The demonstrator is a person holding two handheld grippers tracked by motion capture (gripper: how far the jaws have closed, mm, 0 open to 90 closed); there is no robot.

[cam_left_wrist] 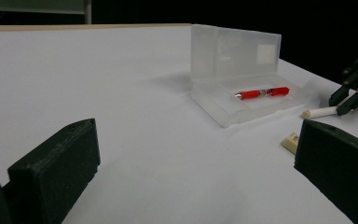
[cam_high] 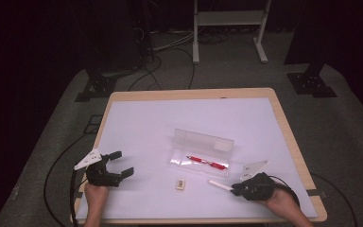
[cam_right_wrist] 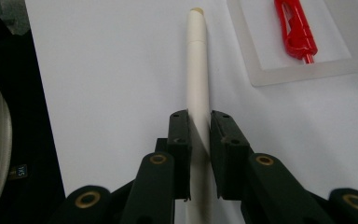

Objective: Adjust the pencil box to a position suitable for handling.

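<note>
The worktop (cam_high: 137,118), covered with a white sheet, carries everything, and the clear pencil case (cam_high: 199,153) near its middle serves as the landmark. The case stands open, its lid upright on the far side, and a red pen (cam_high: 207,162) already lies inside the tray. On the person's side of the case, to its right, the right hand-held gripper (cam_high: 236,189) rests low on the sheet with its jaws closed on the near end of a white pen (cam_high: 220,185); the pen's free end points toward the case. On the person's side of the case and slightly left lies a small cream eraser (cam_high: 180,184), untouched. Well to the left of the case, the left hand-held gripper (cam_high: 123,164) waits with its jaws wide apart and nothing between them.

As I judge it, one item is packed, the white pen is gripped but not yet lifted, and it, probably the eraser, and closing the lid remain.

The right gripper view shows what the high view cannot: the pads (cam_right_wrist: 179,140) pressing the white pen (cam_right_wrist: 198,70) from both sides, the barrel running straight out ahead. The left gripper view shows the case's (cam_left_wrist: 235,58) lid standing vertical and the red pen (cam_left_wrist: 262,93) lying flat, seen side-on.
</note>
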